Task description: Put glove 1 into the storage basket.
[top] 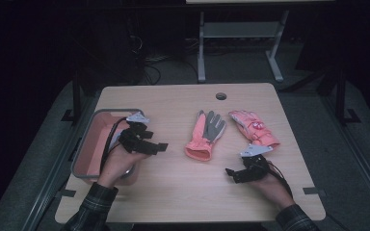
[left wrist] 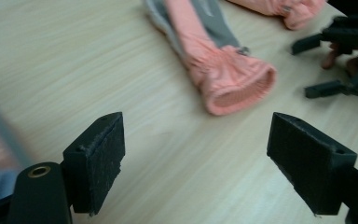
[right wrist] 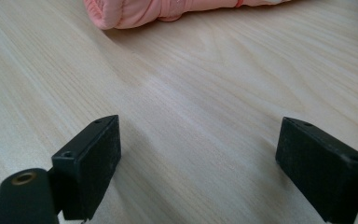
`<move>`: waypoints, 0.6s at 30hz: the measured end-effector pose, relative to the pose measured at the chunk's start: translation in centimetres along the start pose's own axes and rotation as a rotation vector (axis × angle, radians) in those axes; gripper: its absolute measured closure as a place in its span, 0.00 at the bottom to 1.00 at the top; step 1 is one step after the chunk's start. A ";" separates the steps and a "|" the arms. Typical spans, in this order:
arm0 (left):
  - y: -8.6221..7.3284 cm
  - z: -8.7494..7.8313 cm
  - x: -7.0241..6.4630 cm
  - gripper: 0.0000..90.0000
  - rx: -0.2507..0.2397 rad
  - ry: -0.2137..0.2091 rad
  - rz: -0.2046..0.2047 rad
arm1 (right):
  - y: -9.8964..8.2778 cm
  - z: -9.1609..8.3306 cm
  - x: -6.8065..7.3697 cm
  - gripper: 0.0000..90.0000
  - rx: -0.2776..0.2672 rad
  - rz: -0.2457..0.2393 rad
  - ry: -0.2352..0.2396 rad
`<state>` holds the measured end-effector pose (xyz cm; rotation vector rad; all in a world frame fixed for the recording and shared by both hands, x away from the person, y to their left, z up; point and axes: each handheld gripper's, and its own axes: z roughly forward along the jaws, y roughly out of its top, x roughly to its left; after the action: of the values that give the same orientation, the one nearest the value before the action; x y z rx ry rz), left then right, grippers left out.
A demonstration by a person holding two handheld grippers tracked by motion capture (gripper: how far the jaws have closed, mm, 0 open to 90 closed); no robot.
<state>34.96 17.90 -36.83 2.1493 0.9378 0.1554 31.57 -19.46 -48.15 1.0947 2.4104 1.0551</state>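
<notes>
Right now both grippers are sitting low over the table (top: pixel 183 192) with jaws spread wide and gripping nothing. Taking the grey-palmed glove (top: pixel 205 134) as the landmark: it is lying flat near the table's middle, fingers pointing away from the person, its open cuff (left wrist: pixel 240 88) facing back toward the near edge, so the long axis is running roughly far-to-near with a slight tilt. Left gripper (top: pixel 160 146) is hovering just left of that cuff, jaws pointing across at it, with bare wood between. Right gripper (top: pixel 231 173) is sitting right of and nearer than the cuff, jaws pointing left. In the left gripper view the cuff is lying ahead, a bit right of centre, with the right gripper's fingers (left wrist: pixel 324 88) showing further right. Second glove (top: pixel 254 127), pink with a white patch, is lying right of the landmark glove, apart from it, angled with its cuff toward the right edge; in the right gripper view what seems to be that glove's cuff (right wrist: pixel 103 11) is showing at the top left. Pink bin (top: pixel 92 142) with a grey rim is sitting well left of the landmark glove, behind the left hand (top: pixel 118 166). Judging by this, the left gripper is the better-placed one for the cuff, needing a short push rightward. Room is good: open wood all round the cuff, nothing crowding, table edges well off; the only thing to watch is the two grippers meeting at the same cuff.
</notes>
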 end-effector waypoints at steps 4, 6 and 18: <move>-0.1 1.5 -1.7 0.21 0.027 -0.017 0.036 | 0.0 0.0 0.0 0.15 0.000 0.001 0.000; -0.3 2.3 -2.4 0.21 0.045 -0.024 0.051 | 0.0 0.0 0.0 0.15 0.000 0.001 0.000; -3.6 6.1 -4.9 0.19 0.100 -0.030 0.123 | 0.0 0.1 0.1 0.12 0.007 -0.005 0.006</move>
<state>31.67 12.48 -42.71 2.2967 0.8121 0.1392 31.55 -19.33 -48.17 1.0887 2.4217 1.0507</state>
